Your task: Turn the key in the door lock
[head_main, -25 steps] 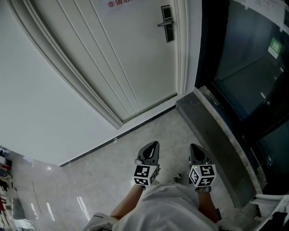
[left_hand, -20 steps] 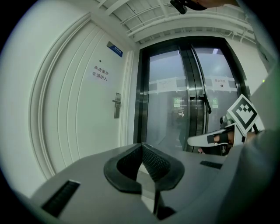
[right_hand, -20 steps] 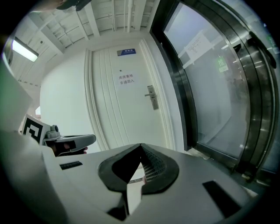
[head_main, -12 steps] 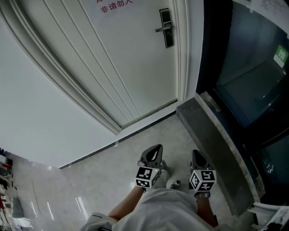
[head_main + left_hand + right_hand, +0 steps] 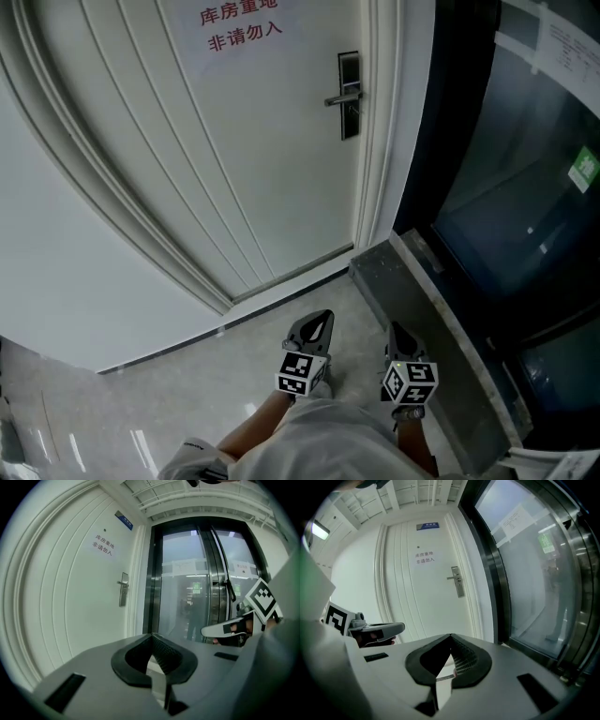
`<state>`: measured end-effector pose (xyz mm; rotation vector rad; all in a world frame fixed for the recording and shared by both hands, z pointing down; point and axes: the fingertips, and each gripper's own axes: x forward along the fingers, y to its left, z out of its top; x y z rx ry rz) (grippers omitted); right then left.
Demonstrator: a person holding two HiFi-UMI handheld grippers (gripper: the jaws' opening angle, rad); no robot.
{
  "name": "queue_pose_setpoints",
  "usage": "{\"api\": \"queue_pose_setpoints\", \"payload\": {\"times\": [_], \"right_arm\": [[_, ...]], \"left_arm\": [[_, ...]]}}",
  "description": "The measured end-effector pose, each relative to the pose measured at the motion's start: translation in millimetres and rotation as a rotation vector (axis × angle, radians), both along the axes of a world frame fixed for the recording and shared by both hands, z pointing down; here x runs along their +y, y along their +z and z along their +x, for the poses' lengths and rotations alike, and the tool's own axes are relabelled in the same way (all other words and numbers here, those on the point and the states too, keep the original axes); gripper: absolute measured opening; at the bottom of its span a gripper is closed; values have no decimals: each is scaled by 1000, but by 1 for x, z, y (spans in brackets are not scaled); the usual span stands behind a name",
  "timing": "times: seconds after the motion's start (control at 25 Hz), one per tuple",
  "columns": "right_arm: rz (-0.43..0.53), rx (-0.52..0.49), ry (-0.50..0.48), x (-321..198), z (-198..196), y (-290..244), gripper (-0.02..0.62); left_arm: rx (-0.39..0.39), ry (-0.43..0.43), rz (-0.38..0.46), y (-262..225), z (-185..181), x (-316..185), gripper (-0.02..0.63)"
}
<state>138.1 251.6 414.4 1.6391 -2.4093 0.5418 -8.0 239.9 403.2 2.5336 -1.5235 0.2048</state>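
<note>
A white door point(image 5: 262, 141) stands ahead with a dark lock plate and lever handle point(image 5: 348, 95) near its right edge. Any key there is too small to make out. The lock plate point(image 5: 123, 588) also shows far off in the left gripper view, and the lock plate point(image 5: 458, 582) in the right gripper view. My left gripper point(image 5: 322, 321) and right gripper point(image 5: 395, 332) are held side by side low in the head view, well short of the door. On both, the jaws meet at the tips with nothing between them. Each gripper view catches the other gripper at its side.
Red characters point(image 5: 239, 28) are printed high on the door. A dark glass wall point(image 5: 525, 187) runs along the right, with a grey stone sill point(image 5: 422, 309) at its foot close to my right gripper. A white wall point(image 5: 66, 262) and pale tiled floor lie to the left.
Both grippers have advanced together toward the door. The lock plate now sits lower and a little larger in the head view. The jaws stayed shut.
</note>
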Motion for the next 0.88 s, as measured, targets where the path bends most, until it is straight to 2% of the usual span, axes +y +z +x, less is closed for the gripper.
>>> {"api": "queue_pose_setpoints", "payload": {"times": [0.28,0.44,0.6,0.88], "right_arm": [[56,25,29,-74,-25,-22,2],[44,42,-5,-99,-50,-14,2],[54,72,-29,-121,-68,-11,2],[32,73,-23,-157,-56,4,2]], "left_arm": [[26,15,48,-16,-27,-80,8],[40,-19,61,-20,-50,-109,8],[22,-20,61,-17,-60,-131,8],[3,-16,39,-7,-50,-166,8]]}}
